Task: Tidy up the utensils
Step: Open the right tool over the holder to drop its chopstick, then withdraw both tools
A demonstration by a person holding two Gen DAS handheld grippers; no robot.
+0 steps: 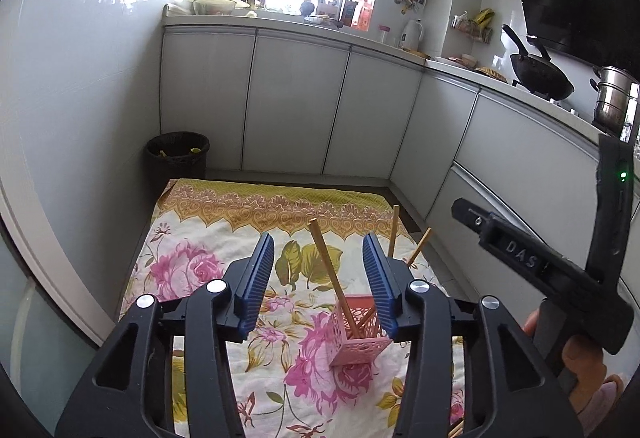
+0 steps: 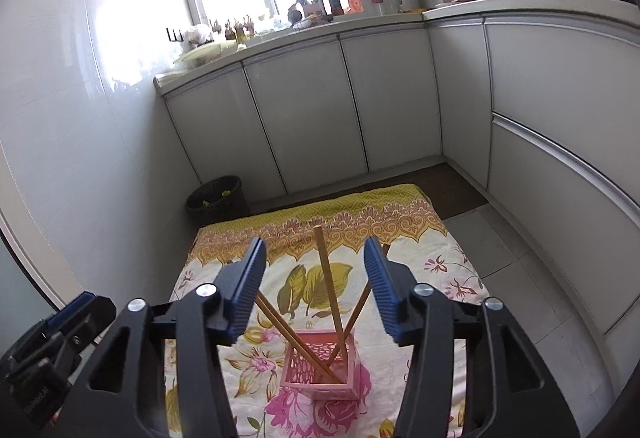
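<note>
Standing near the floral cloth's [image 2: 420,254] right edge, pink holder [image 2: 320,378] keeps chopsticks [image 2: 328,278] — both grippers' jaws half-open, empty.

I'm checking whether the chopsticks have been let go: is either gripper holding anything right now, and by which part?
Nothing is held. The left gripper and right gripper both stand open, and the chopsticks lean loose in the pink holder.

The cloth [image 2: 400,238] on the floor was cream, printed with pink roses and olive leaves, its far border orange scrollwork under a yellow-green band. The holder [image 2: 320,370] was pink with lacy cut-outs; the chopsticks [image 2: 329,278] were light brown. Gripper pads [image 1: 262,278] were ribbed blue on black frames. The cupboards [image 1: 296,105] were pale grey, the bin [image 1: 178,157] black.
</note>
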